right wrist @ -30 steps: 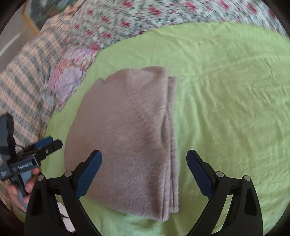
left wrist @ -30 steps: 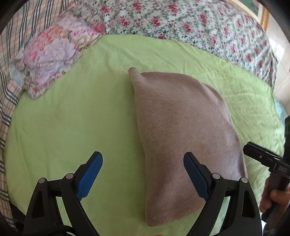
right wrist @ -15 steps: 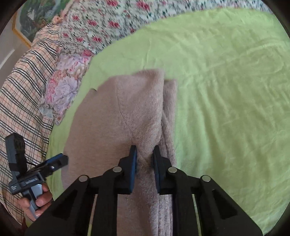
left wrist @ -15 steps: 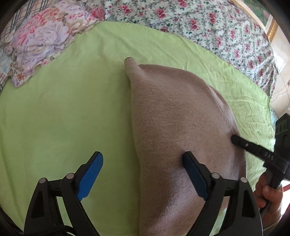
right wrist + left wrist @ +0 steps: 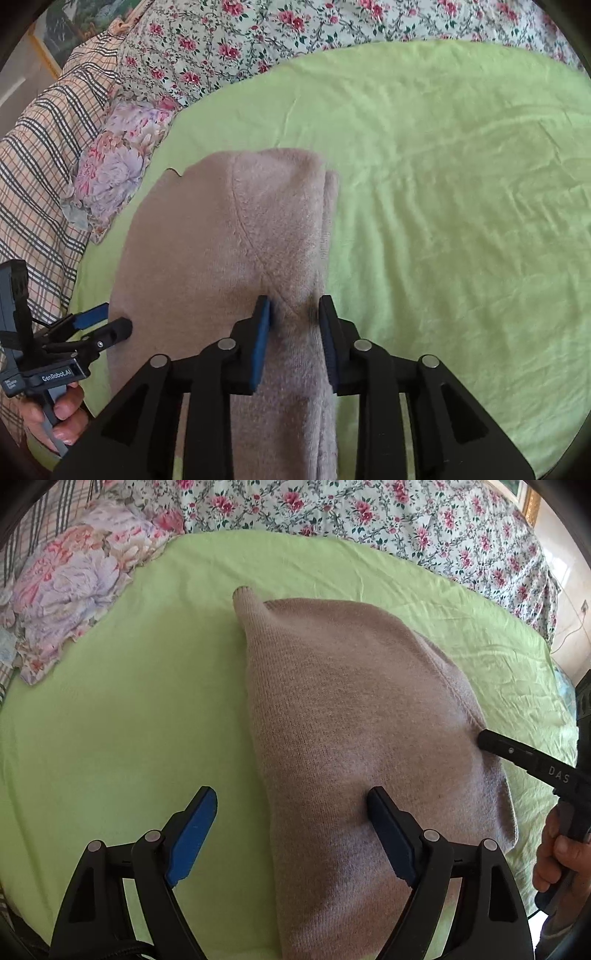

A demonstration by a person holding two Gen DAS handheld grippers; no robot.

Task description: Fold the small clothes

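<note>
A folded beige knit garment (image 5: 351,709) lies on a light green sheet (image 5: 122,716); it also shows in the right wrist view (image 5: 221,236). My left gripper (image 5: 291,812) is open and straddles the garment's left edge, one finger over the sheet, one over the knit. My right gripper (image 5: 293,314) has its jaws partly closed around the garment's thick right edge fold, with cloth bunched between the pads. The right gripper's tip (image 5: 517,753) touches the garment's right side in the left wrist view. The left gripper (image 5: 99,325) shows at the garment's left edge in the right wrist view.
A floral pillowcase bundle (image 5: 70,583) lies at the sheet's far left corner. A rose-print bedspread (image 5: 369,513) runs along the back, and a plaid cover (image 5: 40,155) lies at the left. Open green sheet (image 5: 461,203) extends right of the garment.
My right gripper closed from wide open onto the garment's right edge fold, then loosened a little. My left gripper moved forward over the garment's left edge and stayed open.
</note>
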